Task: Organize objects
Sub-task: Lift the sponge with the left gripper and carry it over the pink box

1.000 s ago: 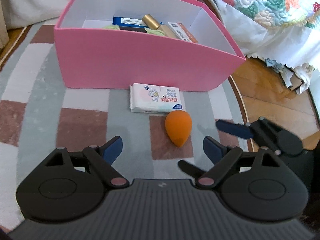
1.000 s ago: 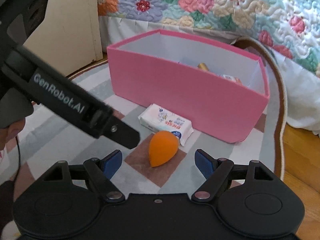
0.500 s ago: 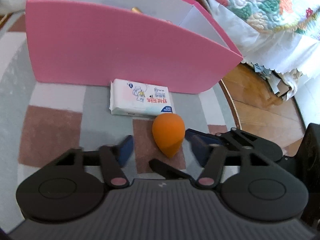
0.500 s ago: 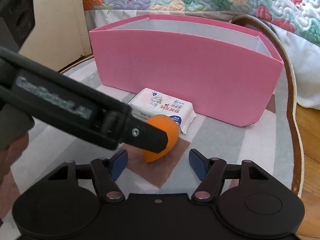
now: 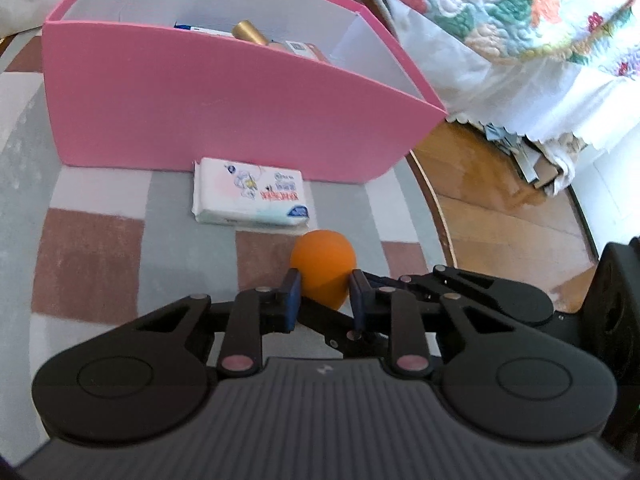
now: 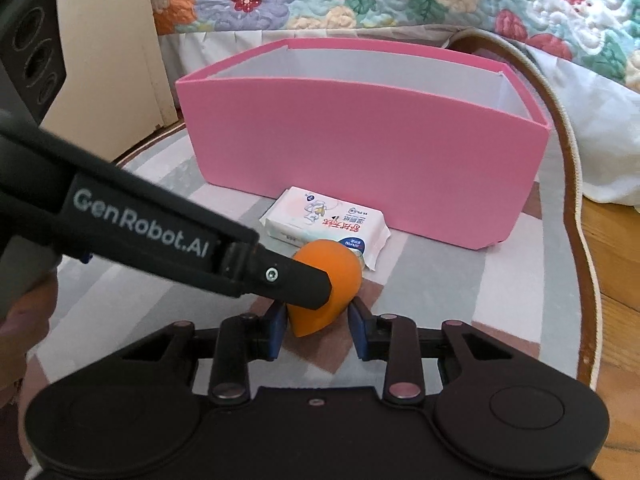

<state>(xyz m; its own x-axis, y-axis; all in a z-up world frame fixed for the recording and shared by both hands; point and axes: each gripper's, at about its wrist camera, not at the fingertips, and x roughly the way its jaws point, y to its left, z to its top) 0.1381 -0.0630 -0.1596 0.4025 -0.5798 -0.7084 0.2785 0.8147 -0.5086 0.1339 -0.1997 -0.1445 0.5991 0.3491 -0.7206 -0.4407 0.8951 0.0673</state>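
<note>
We note the sponge [image 5: 323, 270], an orange teardrop, lies on the rug [image 5: 88, 256] low in the centre of both frames, its round end toward the box [image 5: 224, 112] and its point toward the cameras. Both sets of jaws have just been closing and now pinch it. The left gripper [image 5: 325, 294] holds it at the narrow waist. The right gripper [image 6: 316, 326] clamps the tapered tip, with the left finger crossing over it from the left edge. Tissue pack [image 5: 250, 192] sits just above the sponge, against the box wall. Our judgement: the box lies straight ahead along the sponge's axis, so one grip must release before the lift.
</note>
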